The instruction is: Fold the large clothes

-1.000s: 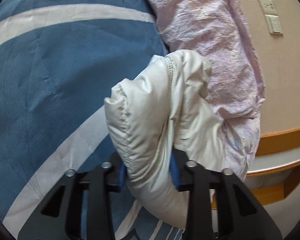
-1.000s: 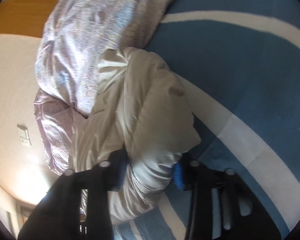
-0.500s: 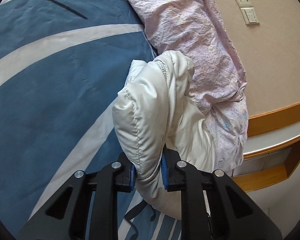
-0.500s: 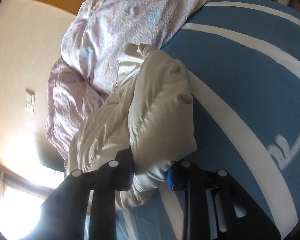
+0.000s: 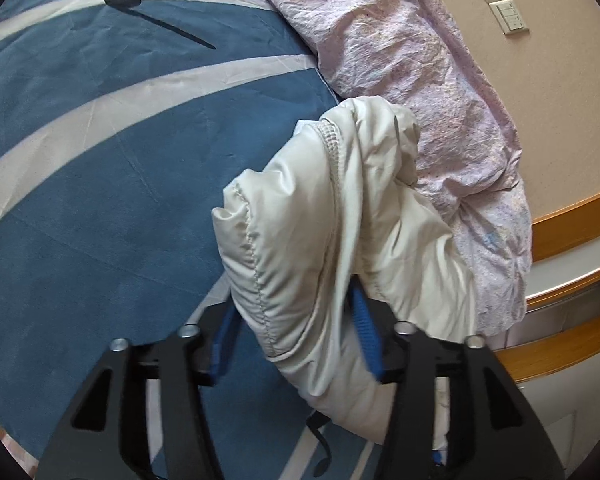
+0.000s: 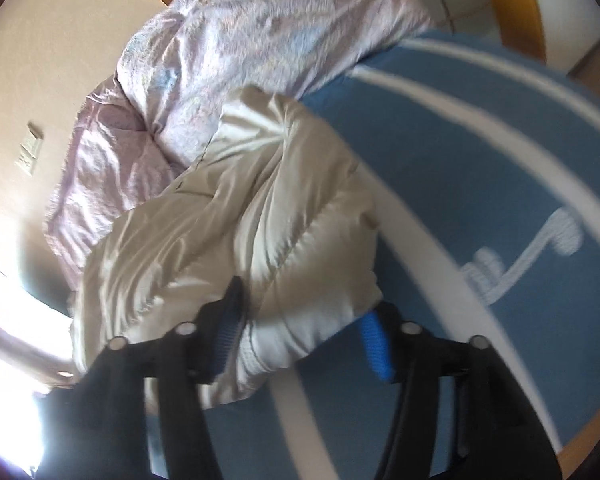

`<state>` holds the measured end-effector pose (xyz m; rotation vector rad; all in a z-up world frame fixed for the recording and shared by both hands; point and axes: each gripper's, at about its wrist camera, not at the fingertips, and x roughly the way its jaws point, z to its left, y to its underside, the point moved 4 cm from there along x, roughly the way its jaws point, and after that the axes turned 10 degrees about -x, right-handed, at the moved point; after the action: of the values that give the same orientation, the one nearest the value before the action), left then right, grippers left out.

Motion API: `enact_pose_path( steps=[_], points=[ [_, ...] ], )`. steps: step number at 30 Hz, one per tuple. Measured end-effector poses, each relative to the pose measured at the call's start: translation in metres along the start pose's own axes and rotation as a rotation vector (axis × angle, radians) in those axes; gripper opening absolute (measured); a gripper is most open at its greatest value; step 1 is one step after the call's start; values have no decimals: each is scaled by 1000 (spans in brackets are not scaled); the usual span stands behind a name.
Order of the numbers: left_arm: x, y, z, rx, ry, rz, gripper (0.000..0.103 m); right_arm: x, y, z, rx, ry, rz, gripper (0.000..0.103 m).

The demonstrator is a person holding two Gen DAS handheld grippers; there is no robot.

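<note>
A cream puffer jacket (image 5: 324,232) lies bunched on the blue bedspread with white stripes (image 5: 100,184), against a pink quilt. My left gripper (image 5: 296,332) has its jaws spread wide, with a fold of the jacket lying loosely between the blue pads (image 5: 366,332). In the right wrist view the jacket (image 6: 260,216) fills the middle. My right gripper (image 6: 304,332) is also open wide around a jacket fold, and its right pad (image 6: 374,344) stands clear of the cloth.
A crumpled pink quilt (image 5: 412,80) is heaped along the wall side of the bed and also shows in the right wrist view (image 6: 228,52). A wooden headboard ledge (image 5: 572,216) and wall switches (image 5: 500,4) lie to the right.
Both grippers were shut on folds of the jacket half a second ago. Both have now opened wide, and the jacket has settled onto the bed. The right view has swung.
</note>
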<state>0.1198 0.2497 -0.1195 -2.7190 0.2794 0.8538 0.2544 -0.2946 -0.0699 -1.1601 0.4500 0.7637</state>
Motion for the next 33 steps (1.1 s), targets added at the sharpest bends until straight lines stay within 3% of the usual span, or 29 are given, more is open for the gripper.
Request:
enact_pose_path(
  steps=[2,5,13,17,33],
  points=[
    [-1,-1,1,4,1,-5,67,-14,-8,1,-48,121,-88,72],
    [-2,-2,3,9,4,-9,69,-30,-22,15,-130,235,-176,73],
    [3,3,1,3,21,-30,69,1,-34,139,-520,124,-173,73],
    [10,5,-1,-27,29,-25,69,29,-27,193,-666,119,-156,73],
    [21,0,-2,-101,50,-57,69,69,-3,235,-797,162,-113,72]
  ],
)
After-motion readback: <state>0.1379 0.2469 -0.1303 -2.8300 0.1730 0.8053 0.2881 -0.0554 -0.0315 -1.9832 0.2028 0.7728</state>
